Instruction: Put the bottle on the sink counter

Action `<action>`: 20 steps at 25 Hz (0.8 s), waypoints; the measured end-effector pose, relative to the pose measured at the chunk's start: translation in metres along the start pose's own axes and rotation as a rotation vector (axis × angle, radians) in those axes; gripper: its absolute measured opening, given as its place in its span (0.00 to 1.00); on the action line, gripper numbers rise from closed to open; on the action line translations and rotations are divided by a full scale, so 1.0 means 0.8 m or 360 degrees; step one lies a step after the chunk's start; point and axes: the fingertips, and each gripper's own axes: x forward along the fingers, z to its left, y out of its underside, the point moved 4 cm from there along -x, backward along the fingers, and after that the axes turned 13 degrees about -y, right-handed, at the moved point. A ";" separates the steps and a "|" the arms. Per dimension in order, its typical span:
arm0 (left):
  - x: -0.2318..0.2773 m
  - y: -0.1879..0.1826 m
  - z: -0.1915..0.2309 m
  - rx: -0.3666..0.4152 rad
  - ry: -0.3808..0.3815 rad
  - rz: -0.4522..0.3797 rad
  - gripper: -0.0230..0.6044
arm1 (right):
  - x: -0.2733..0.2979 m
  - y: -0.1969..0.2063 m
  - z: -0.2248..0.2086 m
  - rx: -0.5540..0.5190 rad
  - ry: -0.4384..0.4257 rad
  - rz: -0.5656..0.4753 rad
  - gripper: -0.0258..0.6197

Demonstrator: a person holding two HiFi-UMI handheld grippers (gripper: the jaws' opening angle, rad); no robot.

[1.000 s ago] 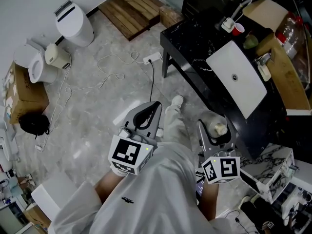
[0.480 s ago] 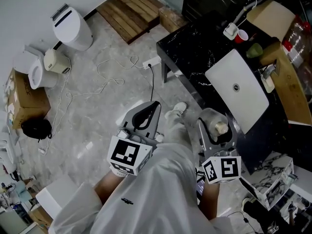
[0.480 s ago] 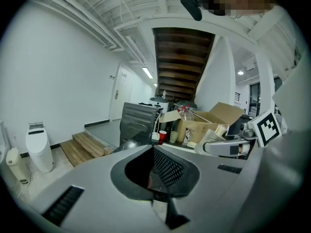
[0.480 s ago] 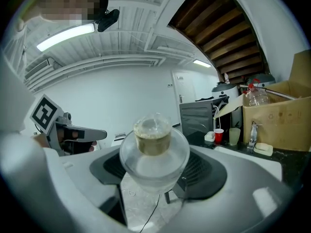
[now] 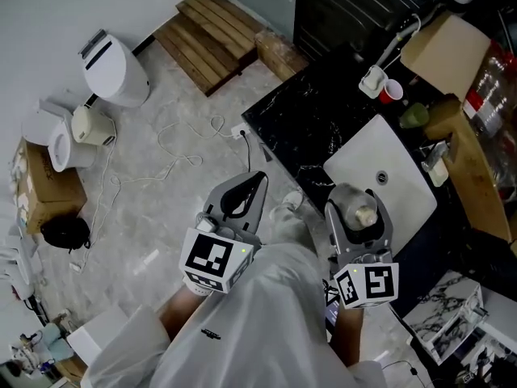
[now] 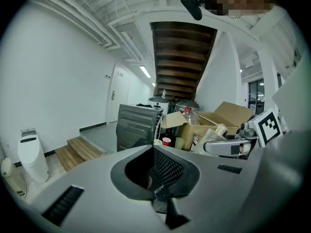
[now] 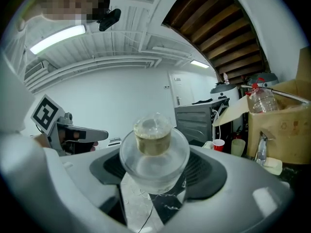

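The bottle (image 7: pixel 154 154) is clear with a seemingly tan cap (image 7: pixel 152 136), the counter (image 5: pixel 299 128) black with white veins, the sink (image 5: pixel 363 156) white.

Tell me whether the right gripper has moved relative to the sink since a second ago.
Yes. In the head view the right gripper, shut on the bottle, has come toward the white sink and now overlaps its near edge.

My right gripper (image 5: pixel 356 204) clamps the bottle (image 5: pixel 360 213) in its jaws over the near edge of the white sink (image 5: pixel 388 164) in the black marble desk (image 5: pixel 303 124), my left gripper (image 5: pixel 255 180) above the grey floor (image 5: pixel 145 217).
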 end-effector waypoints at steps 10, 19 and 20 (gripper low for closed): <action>0.124 -0.050 -0.009 0.0038 0.0002 0.0004 0.05 | 0.068 -0.047 -0.110 -0.0024 0.0018 -0.0025 0.57; 0.165 -0.063 -0.013 0.0029 -0.0017 0.0018 0.05 | 0.099 -0.064 -0.154 -0.0062 -0.0011 0.0021 0.57; 0.169 -0.062 -0.015 0.0035 -0.0010 0.0023 0.05 | 0.101 -0.066 -0.157 -0.0065 -0.0012 0.0017 0.57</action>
